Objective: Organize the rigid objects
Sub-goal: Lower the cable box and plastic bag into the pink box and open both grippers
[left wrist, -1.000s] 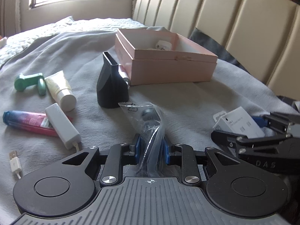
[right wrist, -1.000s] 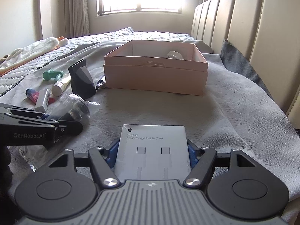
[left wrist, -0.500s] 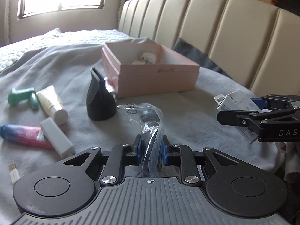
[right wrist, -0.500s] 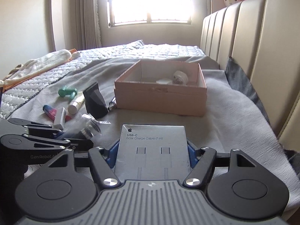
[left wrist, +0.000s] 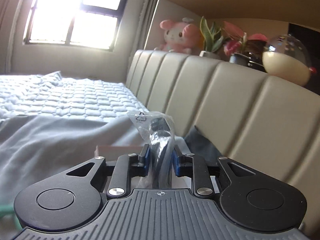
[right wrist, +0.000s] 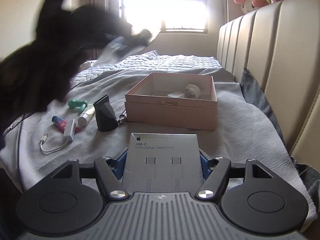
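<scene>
The left hand-held gripper (left wrist: 160, 163) has a clear bag (left wrist: 156, 130) between its blue pads (left wrist: 147, 161). A dark thing sits inside the bag. The jaws are opening, and the bag still stands between them, touching the pads. From the right wrist view this gripper is a dark blur high up on the left, with the bag blurred at its tip. Just past its tips, low down, you can see a bit of the pink box (left wrist: 120, 150).

The right hand-held gripper (right wrist: 163, 161) is clenched on a flat white cable box (right wrist: 163, 160). Its blue pads press on both sides of the cable box. The print on it says USB-C charge cable.

The pink box (right wrist: 170, 112) sits open on the grey blanket (right wrist: 240, 116) on the bed, far from the cable box and a bit to the right. Two white plugs (right wrist: 186, 93) lie inside it, near the far right corner.

Left of the pink box stands a black nozzle (right wrist: 105, 114). A small silver thing lies between the nozzle and the box; it is too small to tell what it is. Farther left lie a white tube (right wrist: 86, 116), a green tool (right wrist: 77, 103), a pink and blue tube (right wrist: 60, 121) and a white adapter (right wrist: 69, 127) with a short cable (right wrist: 50, 148).

A tan headboard (right wrist: 270, 50) runs along the right side. A pink plush toy (left wrist: 178, 35) and plants (left wrist: 226, 40) sit on the ledge above it.
</scene>
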